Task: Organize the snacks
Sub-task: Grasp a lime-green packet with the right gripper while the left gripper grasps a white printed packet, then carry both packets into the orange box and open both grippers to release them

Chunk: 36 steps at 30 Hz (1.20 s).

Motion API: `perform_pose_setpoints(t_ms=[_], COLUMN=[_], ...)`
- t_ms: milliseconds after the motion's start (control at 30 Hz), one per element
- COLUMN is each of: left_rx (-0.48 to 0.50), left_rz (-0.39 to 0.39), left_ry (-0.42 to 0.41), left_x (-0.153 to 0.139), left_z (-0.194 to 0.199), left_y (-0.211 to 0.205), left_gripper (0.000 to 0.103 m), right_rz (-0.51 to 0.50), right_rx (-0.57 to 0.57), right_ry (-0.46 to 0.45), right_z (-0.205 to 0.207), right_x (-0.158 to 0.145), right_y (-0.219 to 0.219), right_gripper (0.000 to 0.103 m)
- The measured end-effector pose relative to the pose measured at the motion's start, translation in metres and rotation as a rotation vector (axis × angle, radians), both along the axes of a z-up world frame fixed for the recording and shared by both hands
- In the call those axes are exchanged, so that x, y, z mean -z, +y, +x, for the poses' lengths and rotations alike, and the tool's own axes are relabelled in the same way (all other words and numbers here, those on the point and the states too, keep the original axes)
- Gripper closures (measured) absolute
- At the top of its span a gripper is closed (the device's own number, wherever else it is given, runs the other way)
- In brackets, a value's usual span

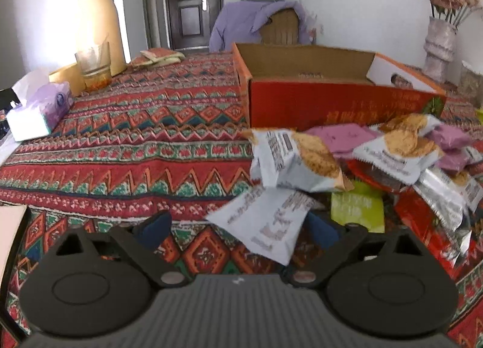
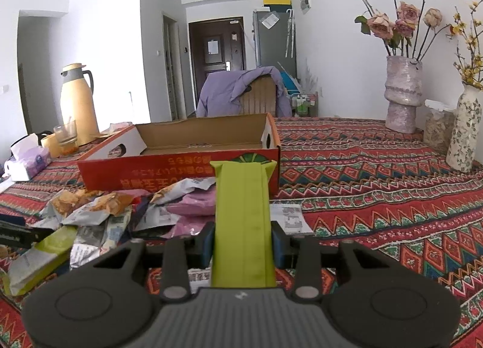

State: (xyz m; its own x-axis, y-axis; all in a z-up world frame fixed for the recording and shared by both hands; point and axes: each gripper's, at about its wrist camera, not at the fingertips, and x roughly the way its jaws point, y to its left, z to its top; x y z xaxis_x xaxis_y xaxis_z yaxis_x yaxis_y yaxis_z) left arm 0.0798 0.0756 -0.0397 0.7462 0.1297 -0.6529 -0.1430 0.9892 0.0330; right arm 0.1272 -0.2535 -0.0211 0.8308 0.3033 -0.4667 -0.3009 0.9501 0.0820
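A: Item one, right wrist view. We list the right gripper (image 2: 243,244) at lower centre, its blue pads clamped on both sides of a lime-green snack packet (image 2: 241,212), which stands upright between them.

B: Agreed. Item two, behind it: an orange cardboard box (image 2: 181,171), open at the top and showing a bare bottom, at centre frame on the patterned tablecloth (image 2: 377,185).

A: Item three, left wrist view. We enter the left gripper (image 1: 238,231) at the bottom, jaws standing wide apart. A white snack packet (image 1: 265,221) lies between the fingers; we cannot tell whether either pad touches it.

B: Item four: the snack pile (image 1: 392,154) at right of that frame, white-and-tan packets over pink, red and green ones, lying just in front of the box.

A: Sundries at upper left of the same frame: a cream thermos jug (image 1: 98,22), a glass (image 1: 92,65), a tissue pack (image 1: 39,112).

B: And at upper right, a vase of dried roses (image 1: 439,43).
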Motion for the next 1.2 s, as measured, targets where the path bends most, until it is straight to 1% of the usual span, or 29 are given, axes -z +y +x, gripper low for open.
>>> perform_pose_setpoints(t_ms=[133, 233, 300, 333, 500, 533, 567, 867, 1200], left_rx=[0.015, 0.042, 0.062, 0.072, 0.094, 0.097, 0.104, 0.114, 0.117], left_rz=[-0.002, 0.005, -0.002, -0.004, -0.035, -0.040, -0.050, -0.083, -0.102], left_ry=[-0.008, -0.013, -0.016, -0.019, -0.047, -0.052, -0.062, -0.139, -0.245], left_x=[0.002, 0.002, 0.003, 0.002, 0.002, 0.001, 0.000, -0.017, -0.048], left_z=[0.004, 0.008, 0.011, 0.010, 0.004, 0.002, 0.001, -0.019, -0.041], left_y=[-0.002, -0.007, -0.009, -0.011, -0.012, -0.011, -0.011, -0.007, -0.006], left_gripper=[0.013, 0.024, 0.037, 0.042, 0.048, 0.057, 0.059, 0.060, 0.060], right_rz=[-0.007, -0.015, -0.020, -0.023, -0.036, -0.038, -0.040, -0.051, -0.050], right_rx=[-0.007, -0.008, -0.009, -0.010, -0.011, -0.011, -0.012, -0.019, -0.025], right_ry=[0.004, 0.003, 0.003, 0.002, -0.002, -0.003, -0.005, -0.018, -0.033], right_z=[0.001, 0.001, 0.000, 0.000, -0.002, -0.003, -0.003, -0.006, -0.011], right_x=[0.000, -0.002, -0.003, -0.004, -0.007, -0.008, -0.009, -0.015, -0.020], right_y=[0.006, 0.009, 0.011, 0.013, 0.017, 0.018, 0.019, 0.027, 0.030], right_gripper=[0.066, 0.066, 0.066, 0.066, 0.066, 0.066, 0.066, 0.066, 0.066])
